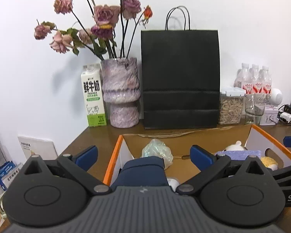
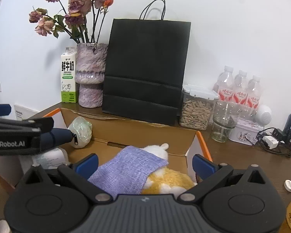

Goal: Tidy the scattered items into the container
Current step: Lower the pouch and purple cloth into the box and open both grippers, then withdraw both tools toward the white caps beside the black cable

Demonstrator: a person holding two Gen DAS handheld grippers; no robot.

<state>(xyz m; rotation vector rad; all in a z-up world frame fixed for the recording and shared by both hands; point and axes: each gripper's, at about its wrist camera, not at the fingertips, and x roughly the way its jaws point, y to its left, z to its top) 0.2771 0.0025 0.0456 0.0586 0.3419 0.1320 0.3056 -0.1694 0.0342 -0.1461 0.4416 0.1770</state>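
Observation:
An open cardboard box with orange edges (image 1: pixel 114 155) (image 2: pixel 145 136) sits on the brown table. My left gripper (image 1: pixel 143 153) is open over the box's left part, a navy zip pouch (image 1: pixel 143 172) lying between its fingers; the right wrist view shows the pouch (image 2: pixel 58 135) beside the left fingers. My right gripper (image 2: pixel 144 163) is open above a purple knitted cloth (image 2: pixel 130 170) and a yellow-white plush toy (image 2: pixel 168 180) inside the box. A crumpled clear plastic wrap (image 1: pixel 157 149) (image 2: pixel 81 129) lies at the box's far left. A white roll (image 2: pixel 50 157) lies in the box.
Behind the box stand a milk carton (image 1: pixel 93 95), a purple vase with dried roses (image 1: pixel 122 91), a black paper bag (image 1: pixel 180 79), a seed jar (image 2: pixel 196 110), a glass (image 2: pixel 223 120), water bottles (image 2: pixel 238 91), a tin (image 2: pixel 244 130) and cables (image 2: pixel 277 139). A small white disc (image 2: pixel 289 185) lies right.

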